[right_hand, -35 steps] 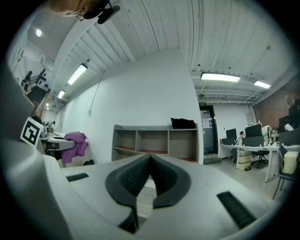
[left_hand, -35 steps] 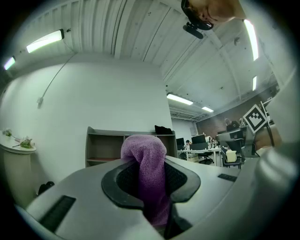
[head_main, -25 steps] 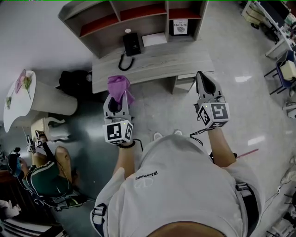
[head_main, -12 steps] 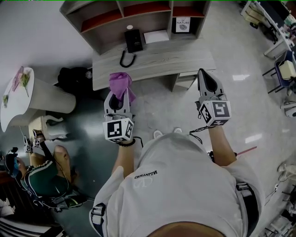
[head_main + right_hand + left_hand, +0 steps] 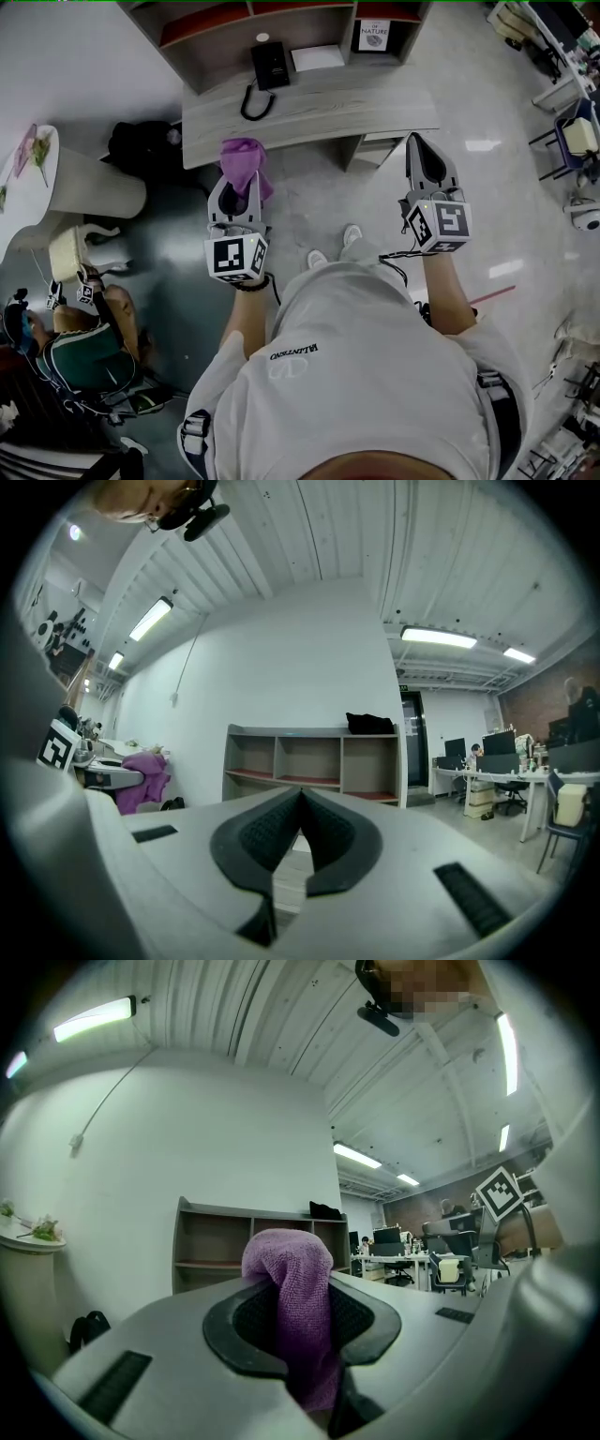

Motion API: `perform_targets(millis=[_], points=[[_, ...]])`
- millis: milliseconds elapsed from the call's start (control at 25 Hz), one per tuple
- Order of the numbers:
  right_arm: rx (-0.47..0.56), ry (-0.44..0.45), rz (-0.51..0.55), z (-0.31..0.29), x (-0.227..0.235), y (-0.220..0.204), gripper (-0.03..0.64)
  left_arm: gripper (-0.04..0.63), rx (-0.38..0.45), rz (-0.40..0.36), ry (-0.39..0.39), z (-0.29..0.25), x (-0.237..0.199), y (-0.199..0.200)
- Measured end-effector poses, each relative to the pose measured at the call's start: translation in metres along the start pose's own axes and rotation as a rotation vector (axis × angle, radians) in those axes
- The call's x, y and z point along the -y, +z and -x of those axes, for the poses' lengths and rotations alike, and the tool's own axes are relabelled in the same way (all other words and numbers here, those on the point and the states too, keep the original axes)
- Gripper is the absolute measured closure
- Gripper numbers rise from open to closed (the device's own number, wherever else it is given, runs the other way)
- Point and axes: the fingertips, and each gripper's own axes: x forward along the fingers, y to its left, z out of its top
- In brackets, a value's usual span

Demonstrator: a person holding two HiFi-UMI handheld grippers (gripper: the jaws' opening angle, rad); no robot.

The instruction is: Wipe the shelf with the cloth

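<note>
Purple cloth (image 5: 243,161), pinched lengthwise in the left tool (image 5: 238,192), bunched end poking past its tips toward the bench's (image 5: 375,101) front edge, short of the shelf (image 5: 202,33) behind a telephone (image 5: 269,66); right tool (image 5: 419,150) closed, empty; bench and shelf higher in the head view than a second ago.

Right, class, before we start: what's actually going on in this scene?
A person stands facing a shelf with a two-jaw gripper in each hand. The left gripper is clamped on a purple cloth, held up short of the desk in front of the shelf. The right gripper is shut and empty, held out alongside. A black phone sits on the desk. The cloth touches no surface, so wiping has not begun.
</note>
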Motion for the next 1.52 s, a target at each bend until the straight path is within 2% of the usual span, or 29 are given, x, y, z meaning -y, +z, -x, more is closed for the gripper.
perform_targets(millis=[320, 720, 1240, 1520], points=[[-0.011, -0.006, -0.019, -0.012, 0.011, -0.01, 0.618, 0.505, -0.014, -0.012, -0.007, -0.019, 0.002, -0.002], [-0.001, 0.032, -0.023, -0.06, 0.036, -0.008, 0.618, 0.505, -0.02, -0.025, 0.004, -0.07, 0.007, 0.001], [0.013, 0.121, -0.031, -0.151, 0.091, -0.002, 0.618, 0.505, -0.023, -0.045, 0.089, -0.157, 0.006, 0.007], [0.012, 0.183, -0.041, -0.187, 0.114, -0.012, 0.618, 0.505, -0.026, -0.063, 0.126, -0.192, 0.013, 0.005]])
